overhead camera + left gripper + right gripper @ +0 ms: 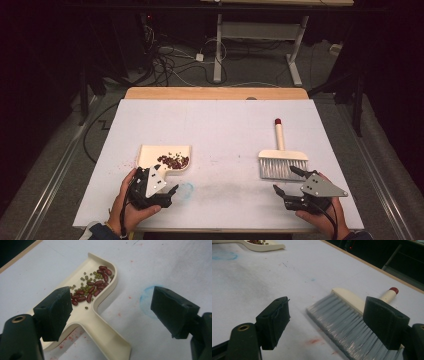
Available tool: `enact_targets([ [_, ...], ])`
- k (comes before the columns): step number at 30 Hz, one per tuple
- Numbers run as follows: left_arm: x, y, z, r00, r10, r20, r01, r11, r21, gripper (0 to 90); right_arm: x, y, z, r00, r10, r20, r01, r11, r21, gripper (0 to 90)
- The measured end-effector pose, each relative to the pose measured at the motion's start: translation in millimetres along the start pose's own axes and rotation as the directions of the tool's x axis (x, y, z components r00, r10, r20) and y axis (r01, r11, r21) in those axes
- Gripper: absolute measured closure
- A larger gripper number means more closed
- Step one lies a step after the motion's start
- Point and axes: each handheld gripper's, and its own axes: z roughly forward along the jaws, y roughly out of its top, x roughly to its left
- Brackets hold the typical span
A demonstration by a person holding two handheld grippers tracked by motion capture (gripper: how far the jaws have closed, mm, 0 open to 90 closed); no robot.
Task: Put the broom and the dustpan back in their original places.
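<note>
Both the left gripper (111, 312) and right gripper (325, 322) are wide open and hold nothing, so a bump could tip the dustpan (100, 322) between the left fingers and spill beans (92, 287).

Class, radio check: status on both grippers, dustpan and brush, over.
Left gripper open, over dustpan handle. Right gripper open, near brush. Beans in pan. Nothing in the way.

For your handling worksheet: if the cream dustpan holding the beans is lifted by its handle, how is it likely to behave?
The dustpan looks like thin moulded plastic, so probably light and stiff. The beans lie loose near its open mouth, so tilting forward would likely spill them; the small round ones may roll. Its smooth handle could slip in the left claw, which is open.
</note>
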Motion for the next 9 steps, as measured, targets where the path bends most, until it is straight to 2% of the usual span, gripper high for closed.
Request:
enact_targets([
  [9,-1.2,1.7,1.7,1.0000,0.002,0.003,-0.002,1.0000,0.004,17.3,-2.2,1.2,-0.6,0.9994,0.007,0.033,-0.007,1.000,-0.004,21.7],
])
